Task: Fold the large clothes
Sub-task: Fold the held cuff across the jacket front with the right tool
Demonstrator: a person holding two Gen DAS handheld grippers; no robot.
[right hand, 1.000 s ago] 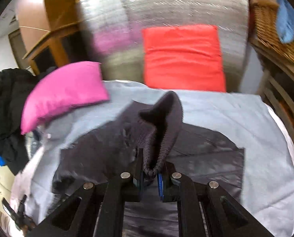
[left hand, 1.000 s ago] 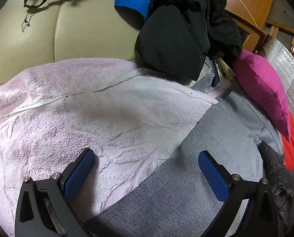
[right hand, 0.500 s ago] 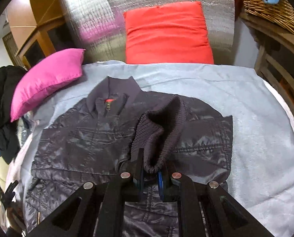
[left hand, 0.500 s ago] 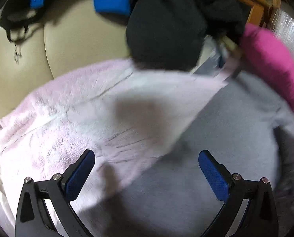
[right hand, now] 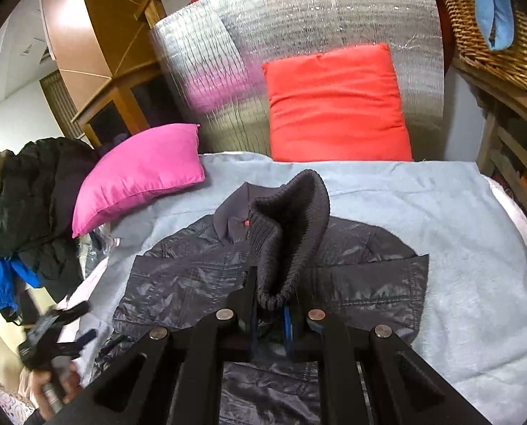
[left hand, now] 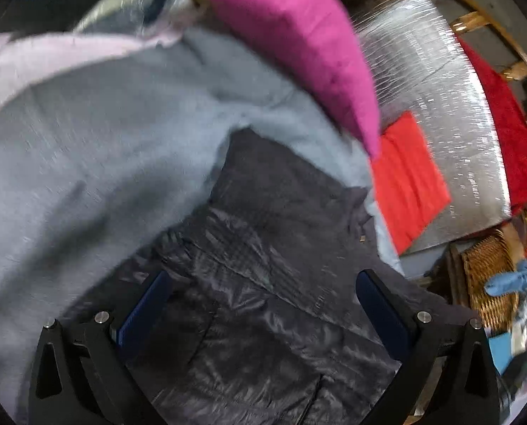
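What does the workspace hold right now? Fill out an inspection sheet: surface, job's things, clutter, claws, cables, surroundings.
Surface: light blue blanket, with a pale pink blanket beside it.
Job's things: dark quilted jacket lies flat, collar toward the cushions; its knit cuff is lifted.
Clutter: pink cushion, red cushion, dark clothes pile.
Claws: right claw shut on the knit cuff; left claw open, empty, above the jacket.
Cables: nothing seen.
Surroundings: silver foil mat, wicker basket, wooden furniture.
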